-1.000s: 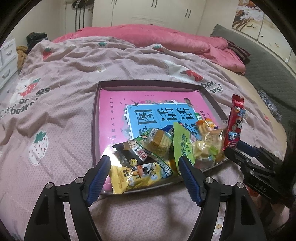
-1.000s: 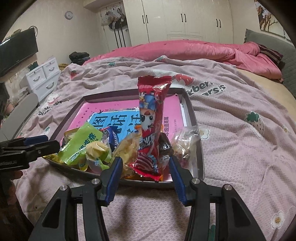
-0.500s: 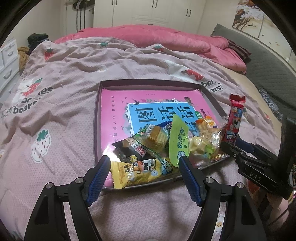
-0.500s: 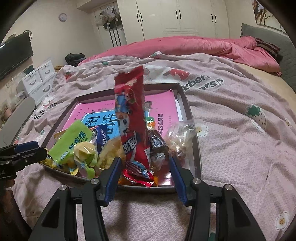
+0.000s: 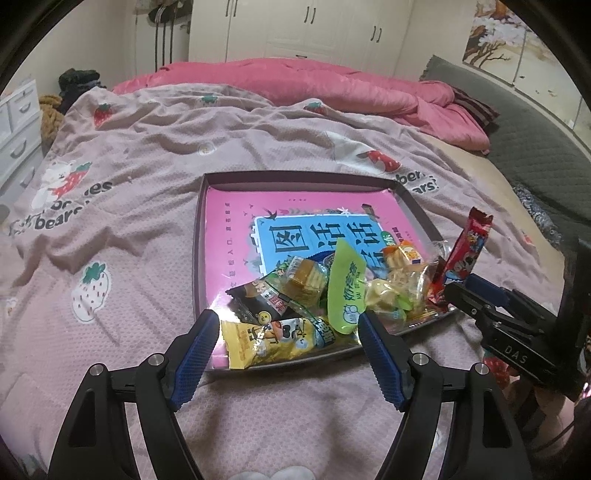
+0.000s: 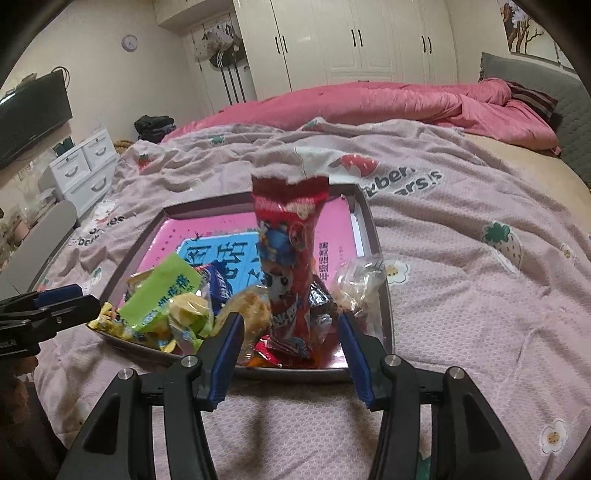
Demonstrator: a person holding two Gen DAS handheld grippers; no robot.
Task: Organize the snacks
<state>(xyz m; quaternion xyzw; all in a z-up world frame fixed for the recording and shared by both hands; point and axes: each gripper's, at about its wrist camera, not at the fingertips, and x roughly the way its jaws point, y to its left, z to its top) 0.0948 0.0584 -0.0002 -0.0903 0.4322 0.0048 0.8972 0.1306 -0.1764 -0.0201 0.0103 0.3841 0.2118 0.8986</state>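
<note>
The left gripper point(image 5: 286, 343) hangs low over the strawberry-print bedspread point(image 5: 129, 229), its fingers spread wide with nothing between the pads. It sits just short of the near rim of the tray point(image 5: 197, 236).

The right gripper point(image 6: 290, 328) is partly closed and pinches the lower end of a red packet point(image 6: 288, 240). The packet stands upright over the tray's near right corner.

The snacks are heaped along the tray's near edge. A yellow packet point(image 5: 273, 341) lies nearest the left gripper, in line with its open gap. A black packet point(image 5: 255, 299) and a tilted green packet point(image 5: 345, 291) lean on each other just behind it. Small cakes in clear wrap crowd the heap between the two grippers. A crumpled clear bag point(image 6: 362, 273) lies just right of the red packet, against the tray's right wall.

The far half of the tray is bare of snacks and shows a pink printed sheet point(image 5: 229, 229) lining its floor.

Beyond the tray the bedspread runs back to a bunched pink quilt point(image 5: 314, 85). A white wardrobe point(image 5: 295, 29) stands behind the quilt. White drawers point(image 6: 85, 170) and a dark screen point(image 6: 33, 114) stand off to the left.
</note>
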